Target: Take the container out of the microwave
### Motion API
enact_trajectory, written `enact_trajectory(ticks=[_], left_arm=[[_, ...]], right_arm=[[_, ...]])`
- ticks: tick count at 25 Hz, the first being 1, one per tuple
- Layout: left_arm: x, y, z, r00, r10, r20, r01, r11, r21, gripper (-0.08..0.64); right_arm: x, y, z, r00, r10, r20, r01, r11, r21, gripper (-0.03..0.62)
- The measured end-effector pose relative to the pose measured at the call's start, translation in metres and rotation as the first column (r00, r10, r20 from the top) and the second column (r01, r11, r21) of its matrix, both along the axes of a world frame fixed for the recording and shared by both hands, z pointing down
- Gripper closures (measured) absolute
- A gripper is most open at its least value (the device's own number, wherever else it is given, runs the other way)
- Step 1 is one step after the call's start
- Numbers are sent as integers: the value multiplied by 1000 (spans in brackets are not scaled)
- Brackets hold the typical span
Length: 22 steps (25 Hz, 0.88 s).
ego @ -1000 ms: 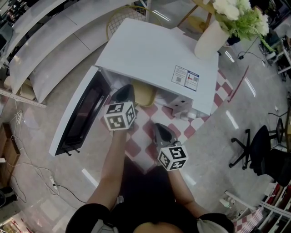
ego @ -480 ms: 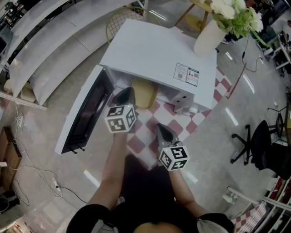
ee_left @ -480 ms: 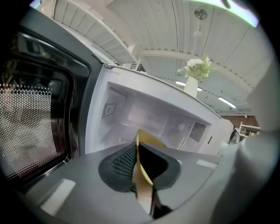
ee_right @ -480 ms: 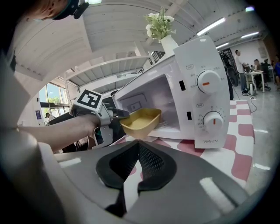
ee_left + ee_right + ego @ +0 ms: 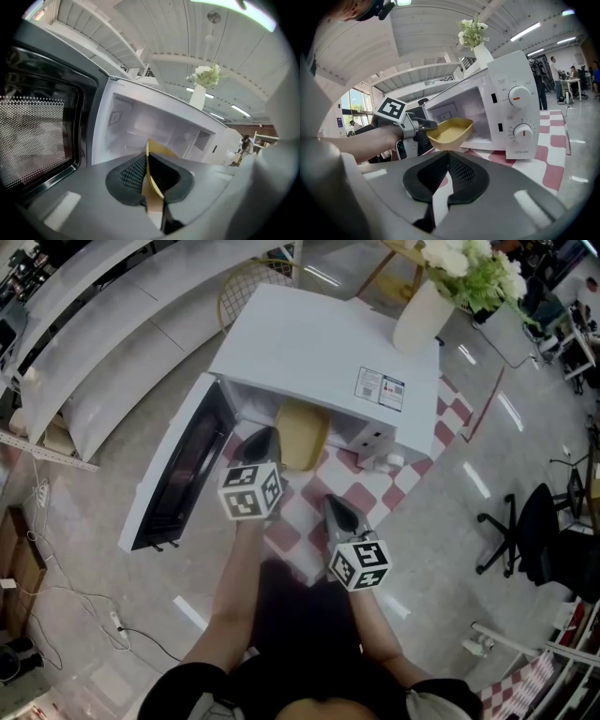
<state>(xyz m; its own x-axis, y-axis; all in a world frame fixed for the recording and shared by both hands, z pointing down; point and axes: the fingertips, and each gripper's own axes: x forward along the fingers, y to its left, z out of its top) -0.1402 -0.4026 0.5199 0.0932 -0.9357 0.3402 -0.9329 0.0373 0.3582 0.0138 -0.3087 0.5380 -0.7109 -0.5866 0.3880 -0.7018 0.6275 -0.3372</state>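
Container (image 5: 302, 435) removal looks mostly done. My left gripper (image 5: 261, 442) is clamped on the near rim of the yellow dish, and in the left gripper view its thin wall (image 5: 151, 187) is pinched edge-on between the two pads. From the right gripper view, the dish (image 5: 449, 132) hangs in the air off the tip of the left gripper (image 5: 426, 124), just in front of the microwave (image 5: 506, 108) opening and above the red-checked cloth (image 5: 555, 140). I judge it to be out of the cavity or right at its mouth. The door (image 5: 178, 474) stands swung wide on the left gripper's outer side. What is left, as I read it, is drawing the dish fully clear and setting it down.

My right gripper (image 5: 337, 514) sits beside and behind the left one, with its jaws together on nothing.

In the head view the microwave's white top (image 5: 319, 343) covers the cavity and the dish's far end, so I cannot check the clearance from above. Whether the dish holds anything is hard to tell, since its inside shows only as yellow. The left gripper view shows little of the dish beyond the pinched wall.
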Motion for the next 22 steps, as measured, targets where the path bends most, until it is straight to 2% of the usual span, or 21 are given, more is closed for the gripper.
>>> enact_trajectory(ticks=[10,22], left_arm=[[5,16,-1,1000,20,-6,-20,1000,-2,535],[-3,37,-17,999,3,-34,-2,1000,22,535]], right_arm=[[6,9,-8,1000,12,-12,-12,1000,18,592],[0,10,-26,1000,19,-2,-19,999,32,592]])
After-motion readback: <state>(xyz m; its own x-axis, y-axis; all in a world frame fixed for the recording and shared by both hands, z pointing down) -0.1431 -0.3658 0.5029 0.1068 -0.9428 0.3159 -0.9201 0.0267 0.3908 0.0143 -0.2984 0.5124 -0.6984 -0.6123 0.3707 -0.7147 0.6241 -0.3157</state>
